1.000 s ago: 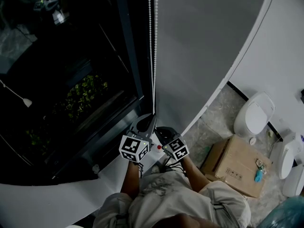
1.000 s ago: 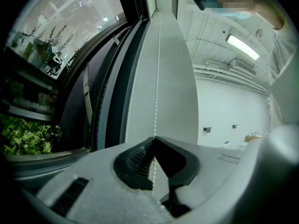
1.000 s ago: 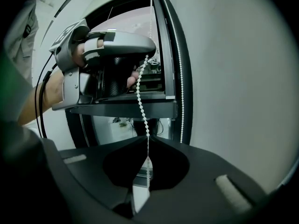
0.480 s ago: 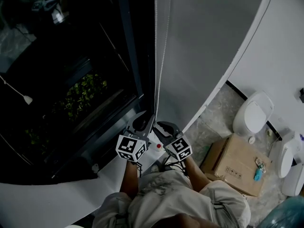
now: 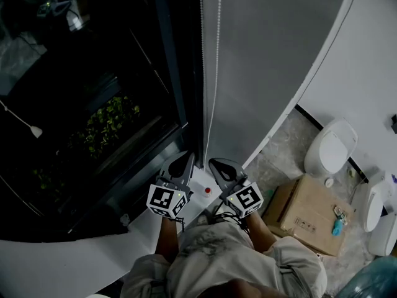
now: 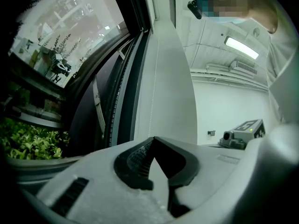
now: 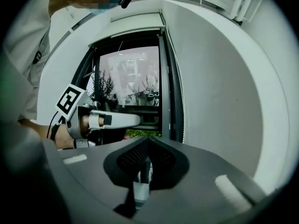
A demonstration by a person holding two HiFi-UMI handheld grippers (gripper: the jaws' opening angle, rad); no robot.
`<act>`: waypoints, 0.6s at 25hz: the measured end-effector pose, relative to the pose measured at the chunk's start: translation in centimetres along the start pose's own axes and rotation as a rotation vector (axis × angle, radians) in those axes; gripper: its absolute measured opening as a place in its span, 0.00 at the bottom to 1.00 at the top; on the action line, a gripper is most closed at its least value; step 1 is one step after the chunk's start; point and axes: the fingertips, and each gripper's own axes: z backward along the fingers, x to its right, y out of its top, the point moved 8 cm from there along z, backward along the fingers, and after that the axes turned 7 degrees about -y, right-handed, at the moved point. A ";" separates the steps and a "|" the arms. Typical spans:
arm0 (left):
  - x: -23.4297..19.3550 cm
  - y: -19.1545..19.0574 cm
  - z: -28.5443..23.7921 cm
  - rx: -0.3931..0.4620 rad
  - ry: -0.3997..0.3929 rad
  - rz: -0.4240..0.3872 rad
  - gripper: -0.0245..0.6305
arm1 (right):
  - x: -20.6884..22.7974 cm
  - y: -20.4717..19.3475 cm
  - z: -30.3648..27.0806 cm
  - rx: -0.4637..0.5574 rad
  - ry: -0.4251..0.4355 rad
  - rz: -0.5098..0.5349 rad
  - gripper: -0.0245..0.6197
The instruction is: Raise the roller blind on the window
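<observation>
Since both sets of jaws have just snapped closed, I read the left gripper (image 6: 152,140) as clenched tip to tip with nothing between its pads. The bead chain (image 6: 152,111) rises just past those tips against the grey wall (image 6: 163,78). The right gripper (image 7: 147,140) is clenched on nothing too, and the chain hangs off to the right of its tips beside the dark window frame (image 7: 170,87). In my head view the two grippers sit side by side over the white ledge (image 5: 74,259), near each other but apart, with the chain's strands dropping between them. The window glass (image 7: 131,73) looks uncovered. A pale band across its top may be the roller blind (image 7: 135,21). A cardboard box (image 5: 307,216) sits on the floor to the right.
</observation>
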 end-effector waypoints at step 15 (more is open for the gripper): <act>1.5 -2.0 1.6 -0.019 -0.007 0.043 0.05 | 0.1 0.7 1.2 0.018 -0.007 -0.031 0.05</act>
